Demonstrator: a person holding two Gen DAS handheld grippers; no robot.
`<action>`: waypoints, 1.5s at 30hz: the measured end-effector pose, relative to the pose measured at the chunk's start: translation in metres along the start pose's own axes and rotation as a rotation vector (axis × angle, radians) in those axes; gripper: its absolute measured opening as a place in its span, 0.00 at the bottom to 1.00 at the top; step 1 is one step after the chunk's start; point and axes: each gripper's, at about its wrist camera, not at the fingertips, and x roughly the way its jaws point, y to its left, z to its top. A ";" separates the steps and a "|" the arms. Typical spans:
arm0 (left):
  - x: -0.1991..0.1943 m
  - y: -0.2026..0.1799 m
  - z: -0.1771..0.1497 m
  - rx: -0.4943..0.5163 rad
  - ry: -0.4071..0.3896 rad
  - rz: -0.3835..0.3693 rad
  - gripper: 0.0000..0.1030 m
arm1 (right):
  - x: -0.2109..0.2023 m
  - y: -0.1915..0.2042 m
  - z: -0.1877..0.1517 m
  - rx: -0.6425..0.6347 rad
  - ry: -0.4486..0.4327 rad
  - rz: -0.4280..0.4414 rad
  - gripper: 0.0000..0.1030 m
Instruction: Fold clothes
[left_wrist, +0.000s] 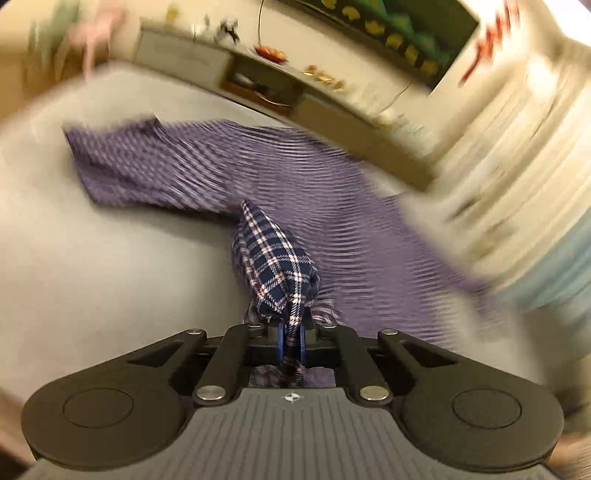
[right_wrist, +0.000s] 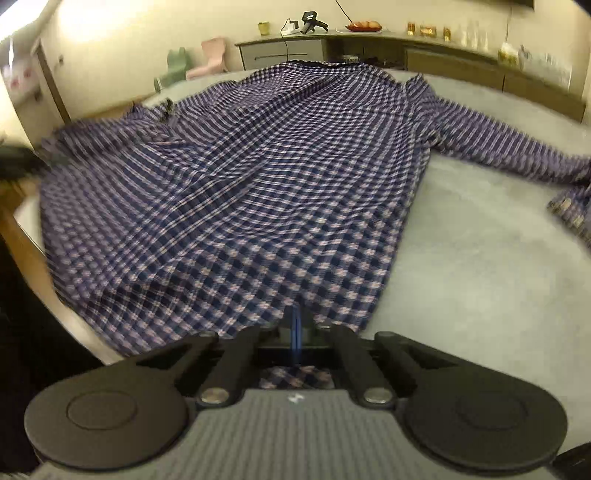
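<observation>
The left gripper (left_wrist: 291, 334) is clamped on a bunched fold of the plaid shirt (left_wrist: 275, 258), with the cloth pinched between its blue pads and rising in a peak just beyond them. From there the shirt trails away, blurred, over the grey counter (left_wrist: 92, 258), one sleeve reaching to the far left.

The right gripper (right_wrist: 295, 328) has its blue pads pressed together at the near hem of the shirt (right_wrist: 258, 177); cloth shows under it, but whether any is caught between the pads cannot be told. Beyond it the shirt lies spread flat on the counter (right_wrist: 480, 266), collar at the far end and a sleeve stretched out to the right. Behind the counter stands a long sideboard (right_wrist: 461, 59) against the wall, with small items on top.
</observation>
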 end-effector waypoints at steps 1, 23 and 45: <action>-0.017 0.000 0.001 -0.055 0.013 -0.057 0.06 | -0.001 -0.001 0.001 -0.035 0.009 -0.036 0.00; 0.182 0.041 0.121 0.390 0.049 0.522 0.80 | 0.074 -0.104 0.183 0.053 -0.155 -0.185 0.76; 0.252 0.008 0.183 0.584 -0.048 0.598 0.75 | 0.124 -0.136 0.240 -0.009 -0.120 -0.233 0.59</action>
